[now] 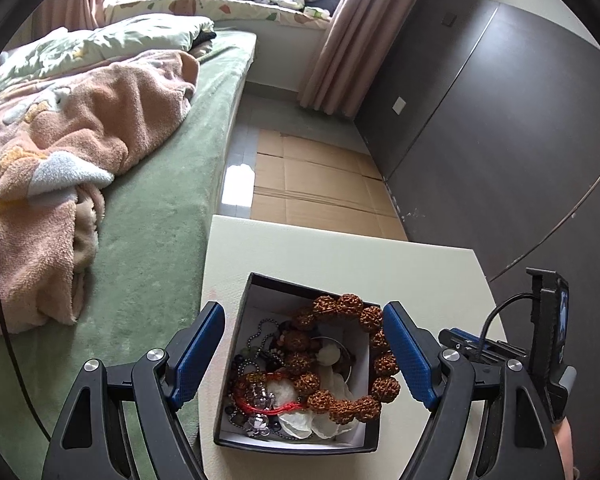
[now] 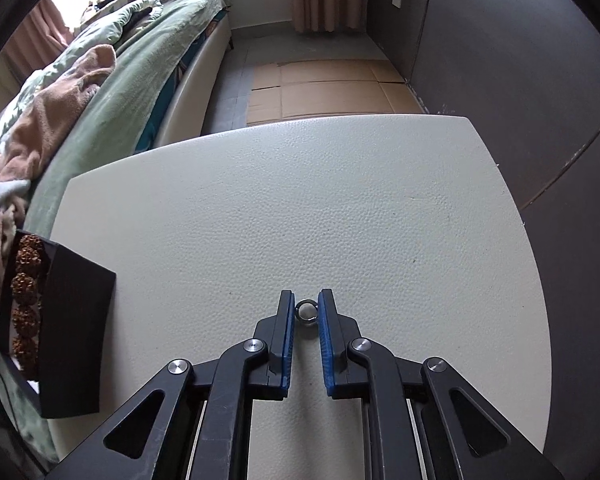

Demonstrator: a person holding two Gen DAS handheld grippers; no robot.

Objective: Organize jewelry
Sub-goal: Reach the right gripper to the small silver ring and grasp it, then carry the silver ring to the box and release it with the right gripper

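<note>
A black box with a white lining sits on the white table by the bed. It holds a large brown bead bracelet, a red cord bracelet, metal chains and pale shell-like pieces. My left gripper is open and hovers above the box, one blue pad on each side of it. In the right wrist view my right gripper is down on the table, its pads closed against a small silver ring. The box stands far to its left, with brown beads showing.
A bed with a green cover and a pink blanket runs along the table's left edge. Flattened cardboard lies on the floor beyond the table. A dark wall is on the right. The right tool's body shows at the right.
</note>
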